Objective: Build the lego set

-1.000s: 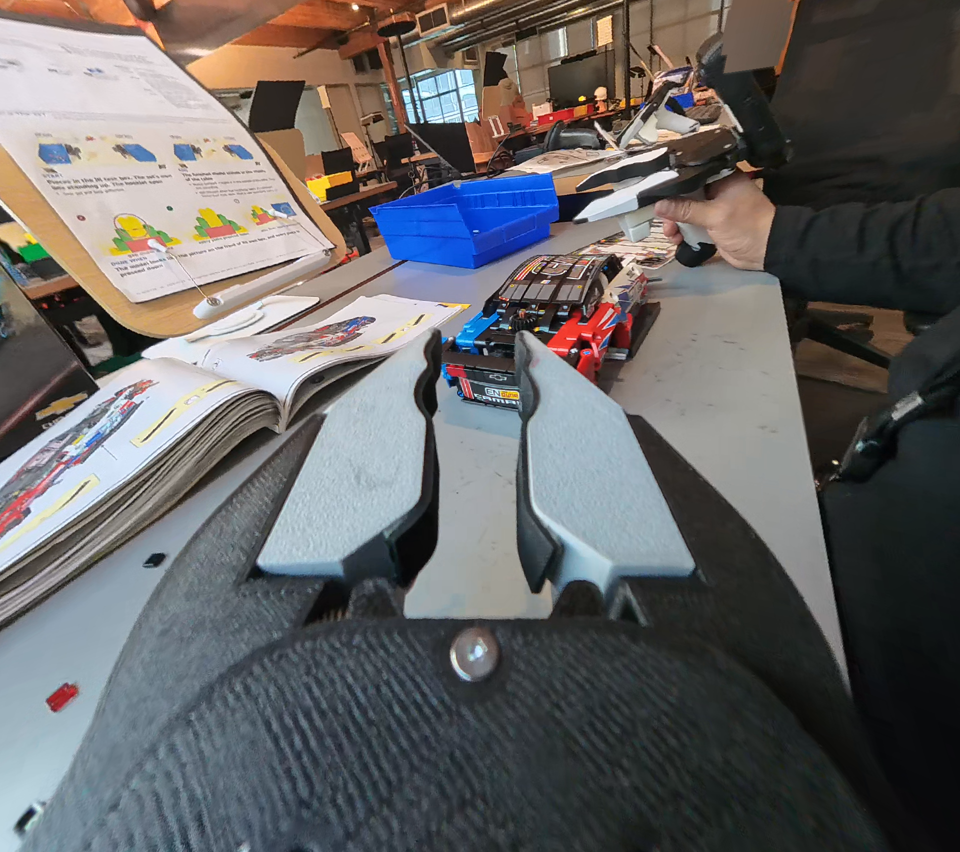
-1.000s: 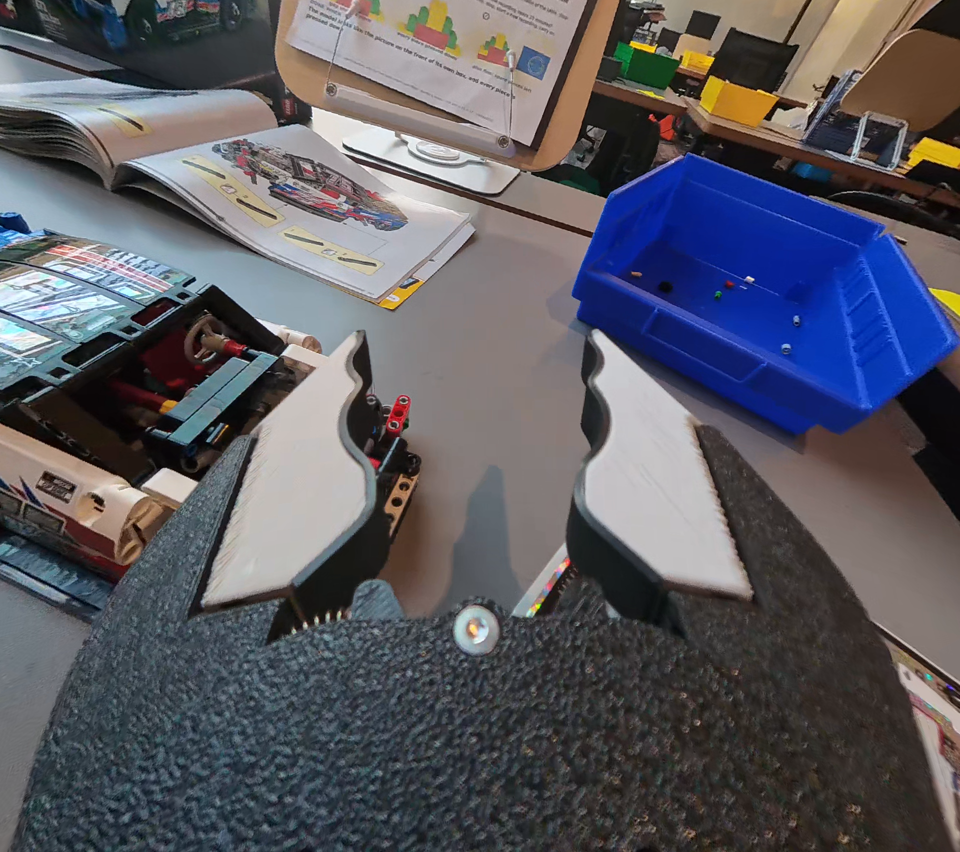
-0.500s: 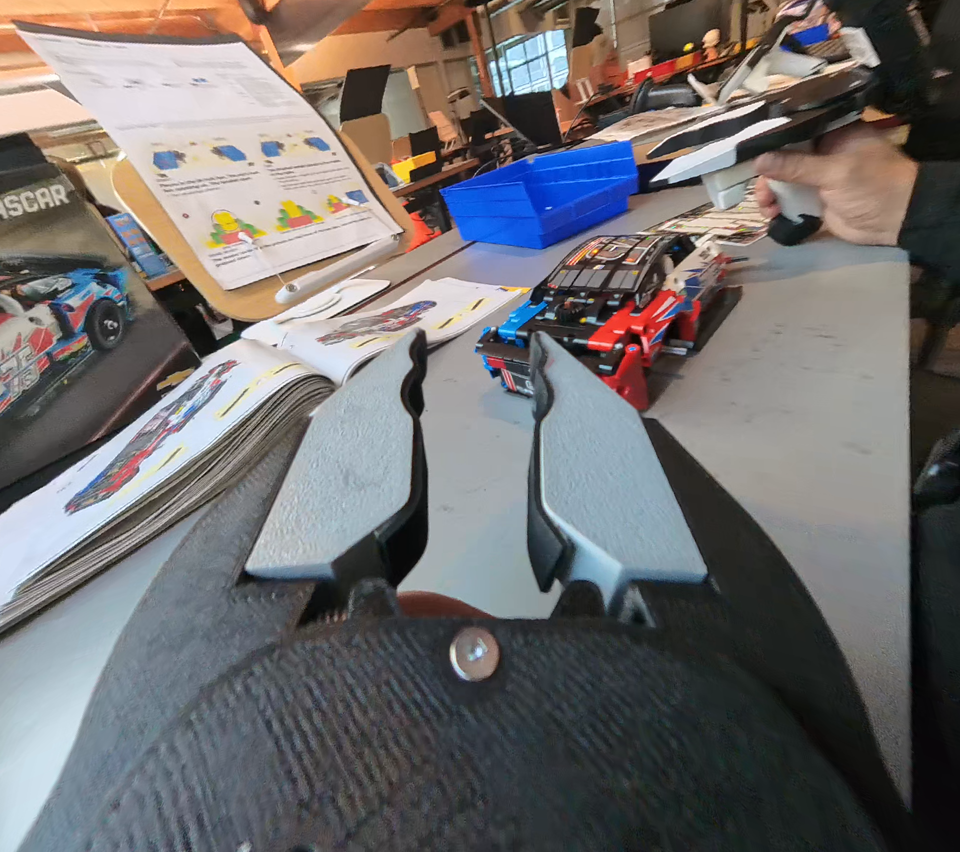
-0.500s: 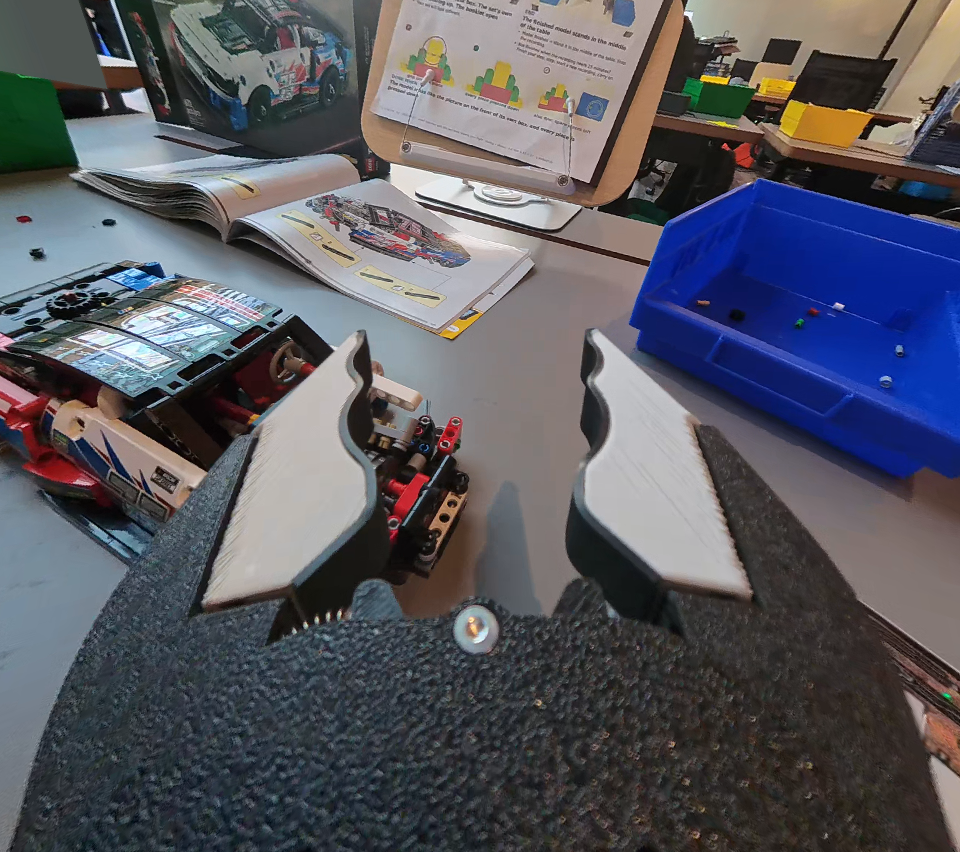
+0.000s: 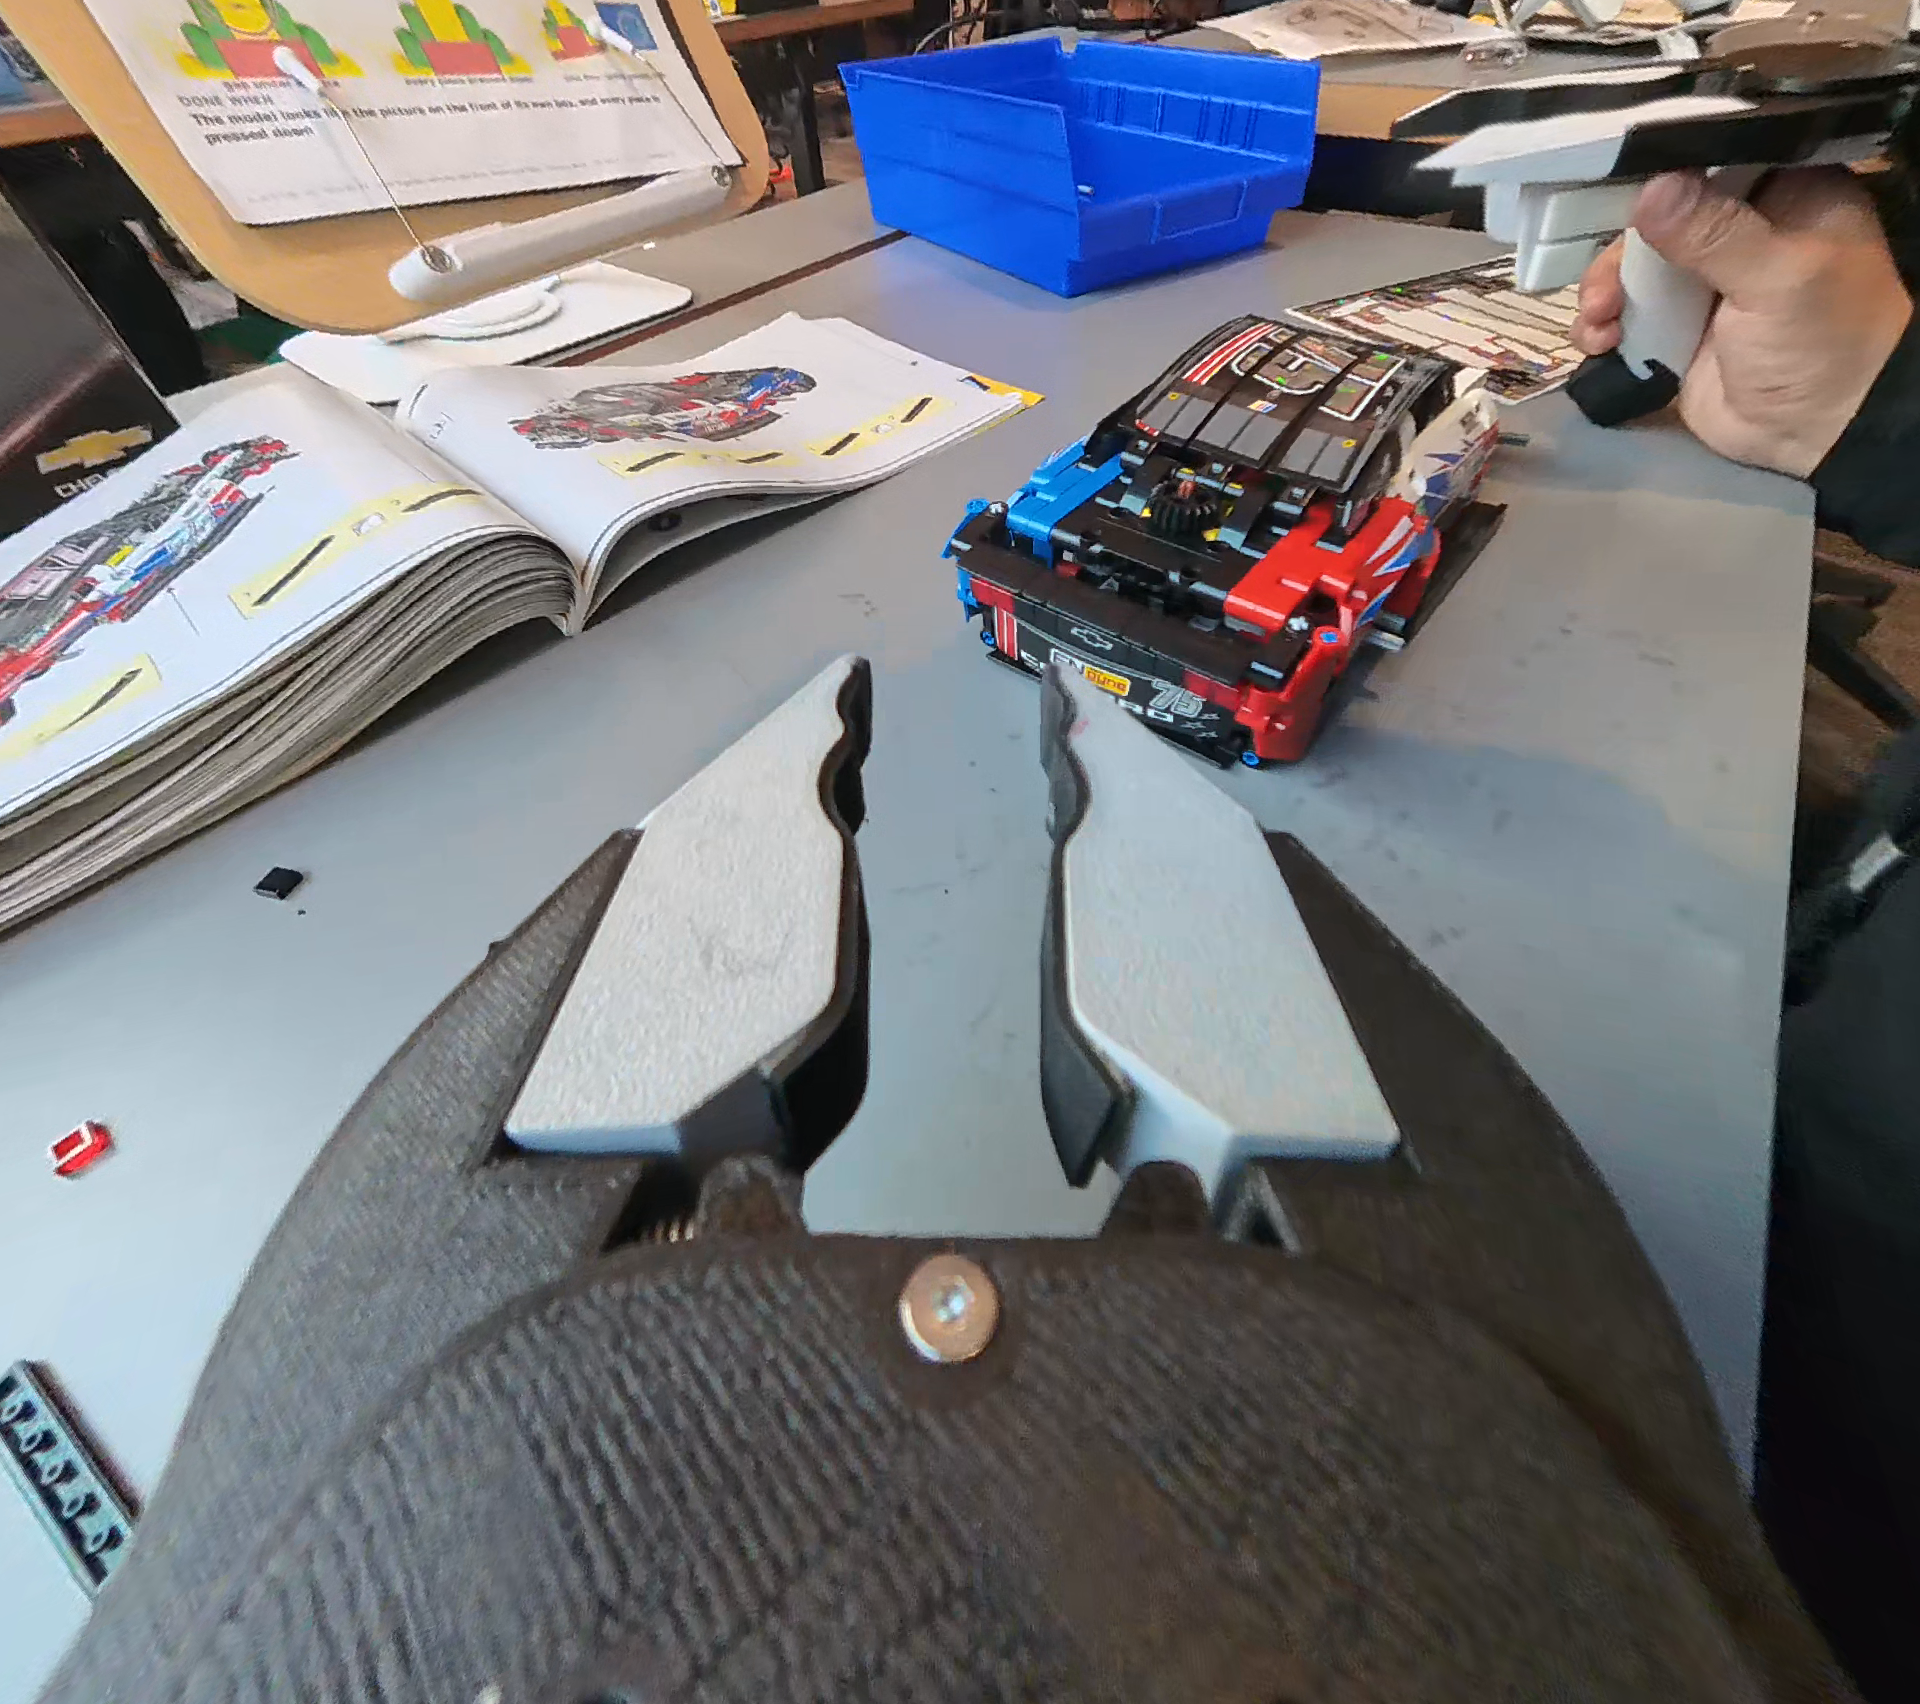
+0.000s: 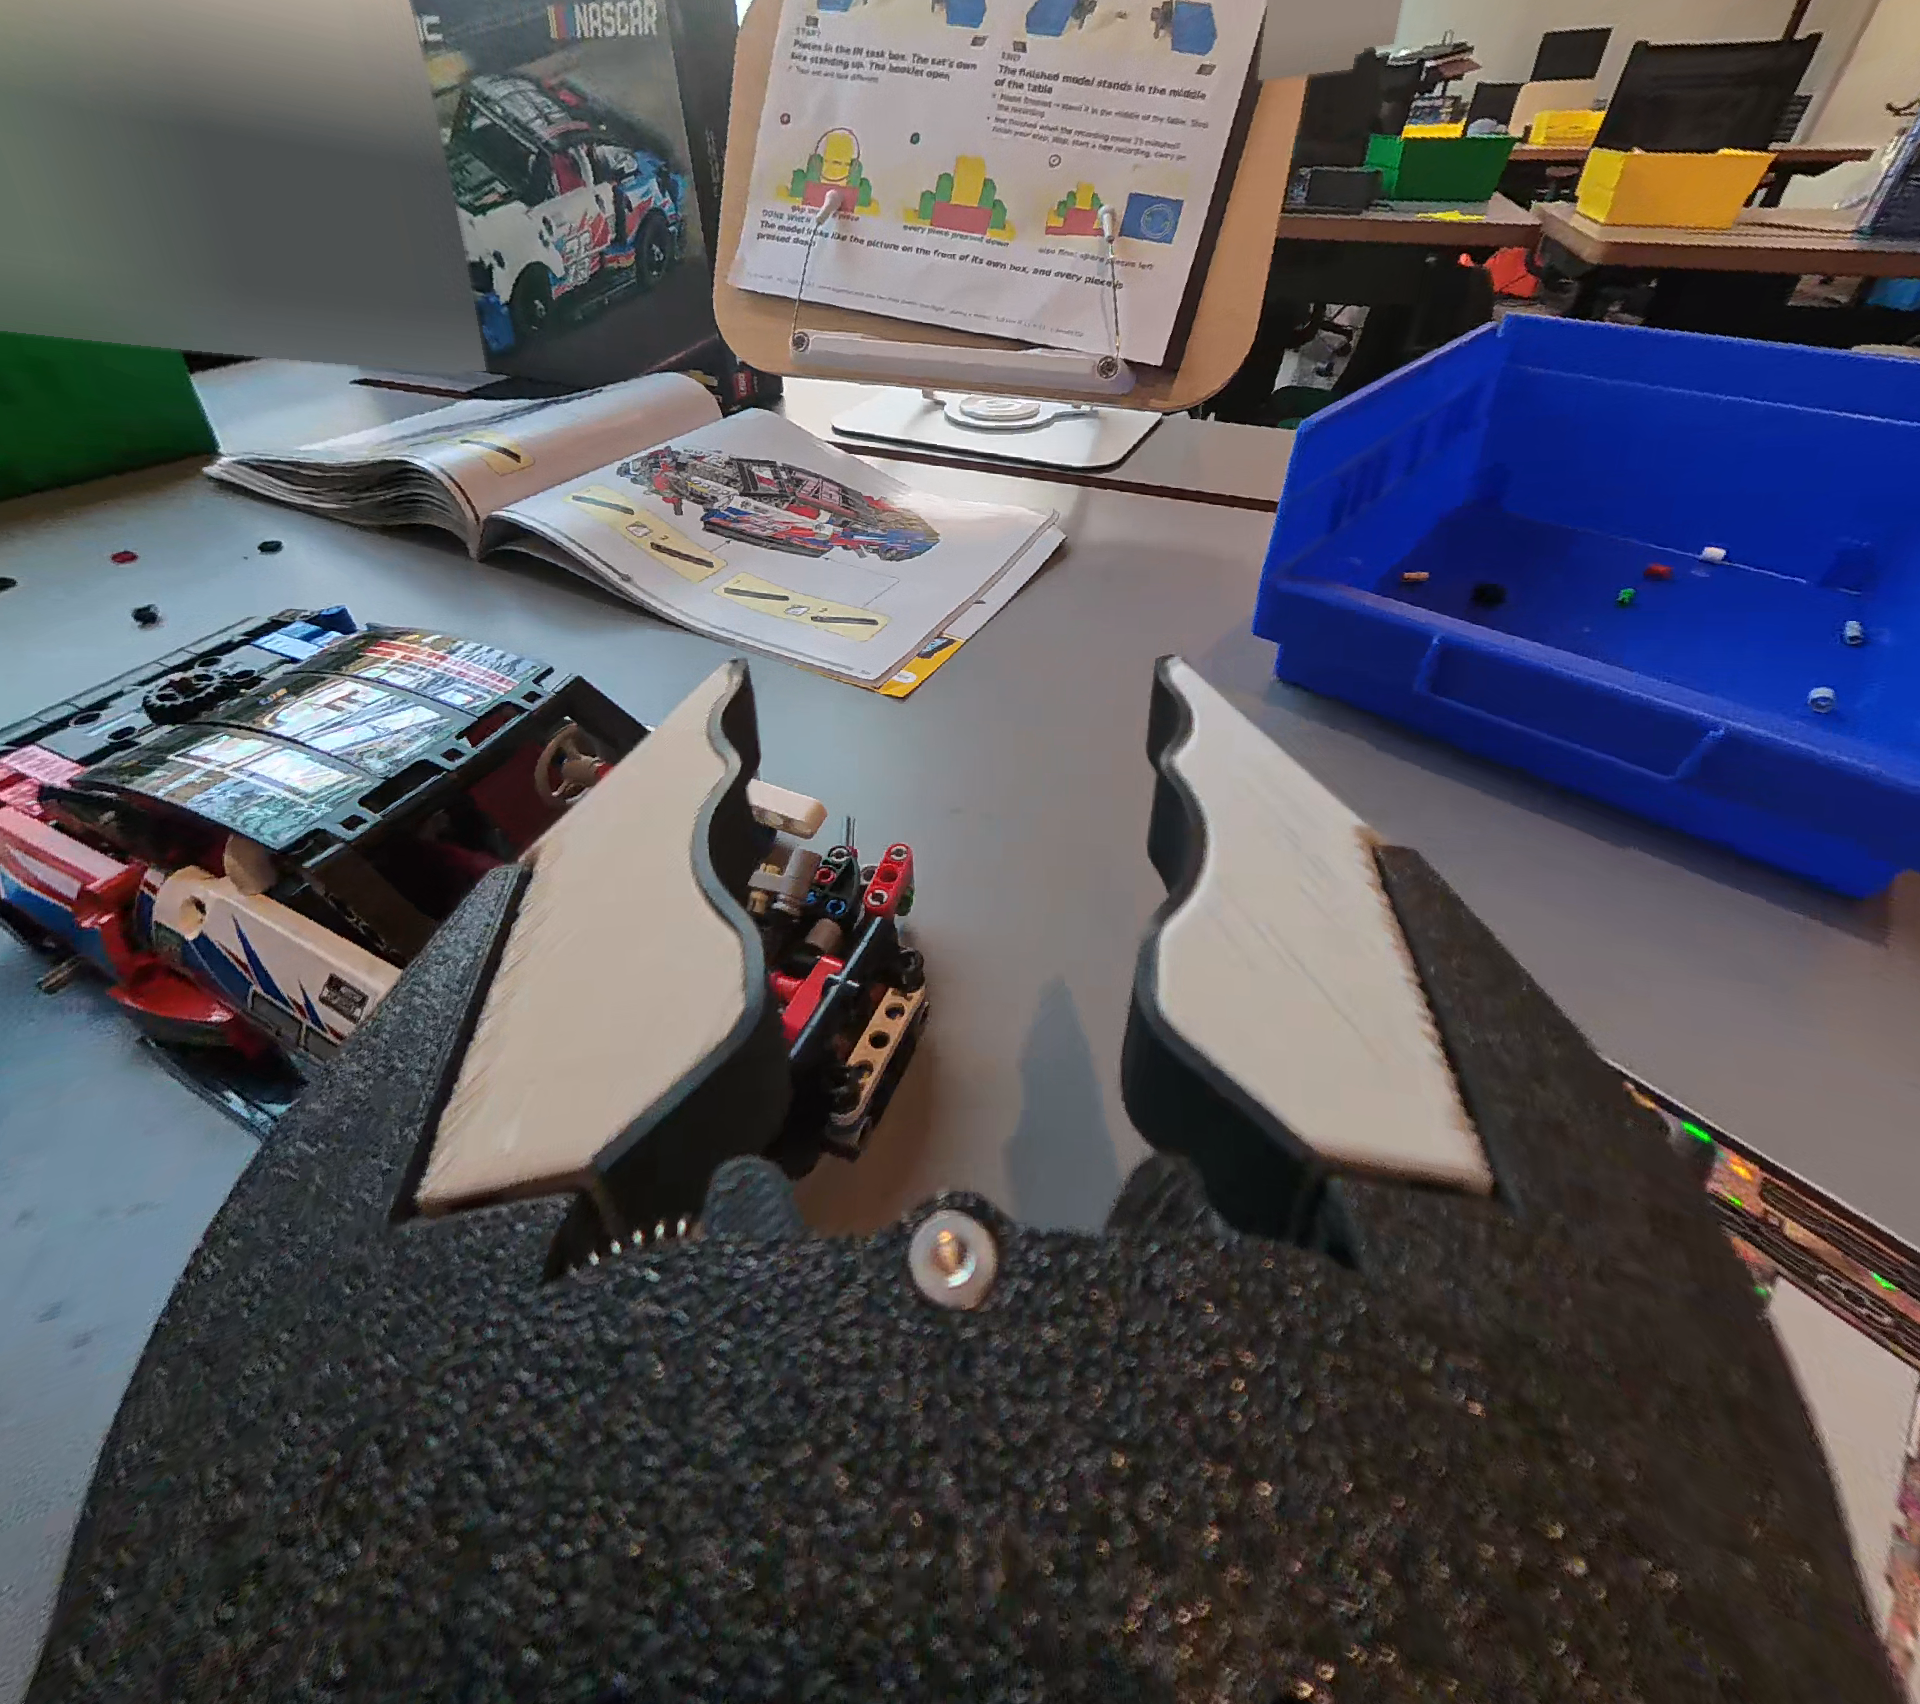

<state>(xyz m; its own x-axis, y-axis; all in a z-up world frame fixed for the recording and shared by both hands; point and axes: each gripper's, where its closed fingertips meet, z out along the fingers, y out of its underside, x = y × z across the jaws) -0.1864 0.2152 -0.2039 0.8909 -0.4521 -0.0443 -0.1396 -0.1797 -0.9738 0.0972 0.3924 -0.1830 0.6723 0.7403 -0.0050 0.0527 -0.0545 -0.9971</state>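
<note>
The lego car (image 5: 1226, 542), red, blue, black and white, stands on the grey table (image 5: 1507, 823) with its rear end towards the left wrist view. In the right wrist view the car (image 6: 312, 823) lies left of centre, its open front frame just behind my left finger. My left gripper (image 5: 951, 724) is open and empty, a short way in front of the car's rear. My right gripper (image 6: 945, 719) is wide open and empty, above the table beside the car's front. It also shows in the left wrist view (image 5: 1475, 148), held by a hand.
An open instruction booklet (image 5: 436, 511) lies left of the car. A sheet on a wooden stand (image 6: 997, 127) and the set's box (image 6: 582, 168) stand behind. A blue bin (image 6: 1621, 615) holds several small pieces. Loose pieces (image 5: 78, 1147) lie at the left. A sticker sheet (image 5: 1455, 319) lies behind the car. The left gripper's tips are roughly 35 cm from the right gripper's.
My left gripper has tilted down and drawn back from the car, its jaws a little wider. My right gripper has lifted and swung back, showing more of the car and the box.
</note>
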